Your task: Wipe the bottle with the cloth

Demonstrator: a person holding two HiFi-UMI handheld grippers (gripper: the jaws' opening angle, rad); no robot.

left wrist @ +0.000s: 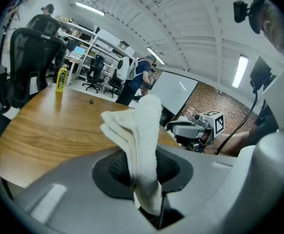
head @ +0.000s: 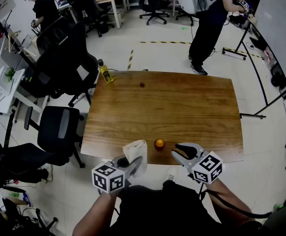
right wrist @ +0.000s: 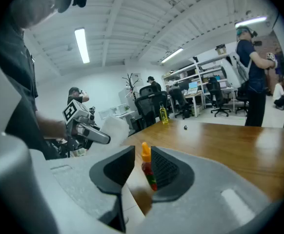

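A yellow bottle (head: 105, 73) stands at the far left corner of the tabletop (head: 182, 107). Just off the near edge, left of its middle, the left tool (head: 133, 162) is clenched on a folded white cloth (head: 135, 150), which sticks up from between its jaws. The small orange-capped bottle (head: 159, 144) stands upright at the near edge, about midway along it, between the two tools. The right tool (head: 176, 150) points at it from the right, released: its jaws stand apart, with the bottle just ahead of their tips, untouched.
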